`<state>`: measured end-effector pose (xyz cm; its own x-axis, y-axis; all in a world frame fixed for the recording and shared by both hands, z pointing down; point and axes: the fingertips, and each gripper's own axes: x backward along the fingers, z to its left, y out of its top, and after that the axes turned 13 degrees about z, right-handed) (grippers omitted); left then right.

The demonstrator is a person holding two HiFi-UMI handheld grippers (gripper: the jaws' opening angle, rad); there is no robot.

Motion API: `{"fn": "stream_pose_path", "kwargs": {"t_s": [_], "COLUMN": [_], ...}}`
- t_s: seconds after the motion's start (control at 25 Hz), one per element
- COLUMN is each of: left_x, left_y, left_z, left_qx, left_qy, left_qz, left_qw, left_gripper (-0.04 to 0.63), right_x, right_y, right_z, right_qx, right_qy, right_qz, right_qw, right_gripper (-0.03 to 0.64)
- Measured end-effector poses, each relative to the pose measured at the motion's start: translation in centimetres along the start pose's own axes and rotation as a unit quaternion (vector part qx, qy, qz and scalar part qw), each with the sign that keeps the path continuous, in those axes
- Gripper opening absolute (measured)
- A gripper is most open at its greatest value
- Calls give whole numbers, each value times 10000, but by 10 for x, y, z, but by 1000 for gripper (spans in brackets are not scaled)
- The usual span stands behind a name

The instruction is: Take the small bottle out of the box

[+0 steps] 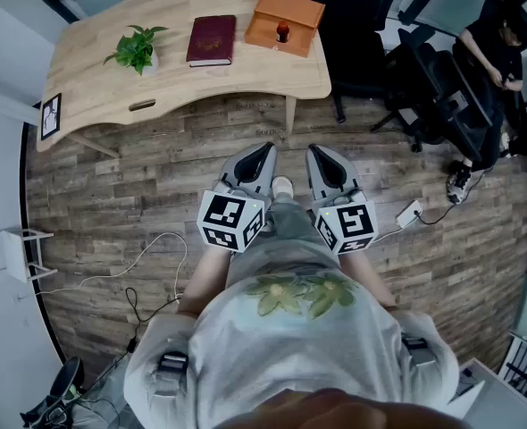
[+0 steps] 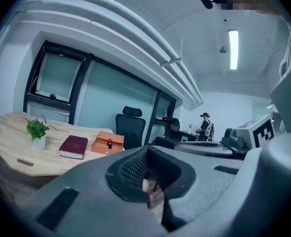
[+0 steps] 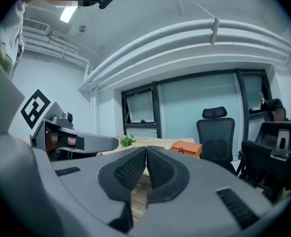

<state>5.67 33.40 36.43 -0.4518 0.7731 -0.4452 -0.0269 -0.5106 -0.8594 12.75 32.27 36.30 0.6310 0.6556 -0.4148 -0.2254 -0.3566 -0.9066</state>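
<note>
A person stood on the plank floor well back from the wooden desk (image 1: 94,70), a gripper in each hand held close to the body. The left gripper (image 1: 262,153) had its jaws parted a little with nothing between them, and the right gripper (image 1: 320,155) had its jaws pressed together on nothing. The small bottle (image 1: 282,33), dark red, stood upright in the orange box (image 1: 292,9) at the right end of the desk, just beside a maroon book (image 1: 212,39), with a potted plant (image 1: 137,48) further left. Neither gripper was anywhere near it. Judged from this distance, the bottle looked light and rigid, likely smooth-sided and — if glass — breakable, and narrow enough to tip at a clumsy touch. The soundest hold seemed to be across its body just below the cap, with the jaws opened first and brought down from above so that the pads cleared the box's walls.
</note>
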Motion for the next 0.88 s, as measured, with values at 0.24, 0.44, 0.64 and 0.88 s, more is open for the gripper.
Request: {"fn": "stream_pose_path", "kwargs": {"t_s": [0.24,0.44,0.64,0.88], "left_x": [-34,-67,-106,-137], "left_y": [32,59,74,84], "left_z": [32,58,73,86], "left_qx": [-95,-58,-20,77], "left_qy": [144,292,364,504], "left_qz": [-25,-57,8,1], "left_qw": [9998,9995,9993,9987], "left_gripper": [8,8,8,8], "right_x": [-41,-77,-106,-132], "right_y": [23,48,63,71], "right_z": [-35,-65,-91,-110], "right_qx": [35,101,201,634], "right_qy": [-21,55,384,596], "right_qz": [-60,-121,-253,-235], "right_qw": [10000,9999,9987,9959], "right_gripper": [10,11,11,11]}}
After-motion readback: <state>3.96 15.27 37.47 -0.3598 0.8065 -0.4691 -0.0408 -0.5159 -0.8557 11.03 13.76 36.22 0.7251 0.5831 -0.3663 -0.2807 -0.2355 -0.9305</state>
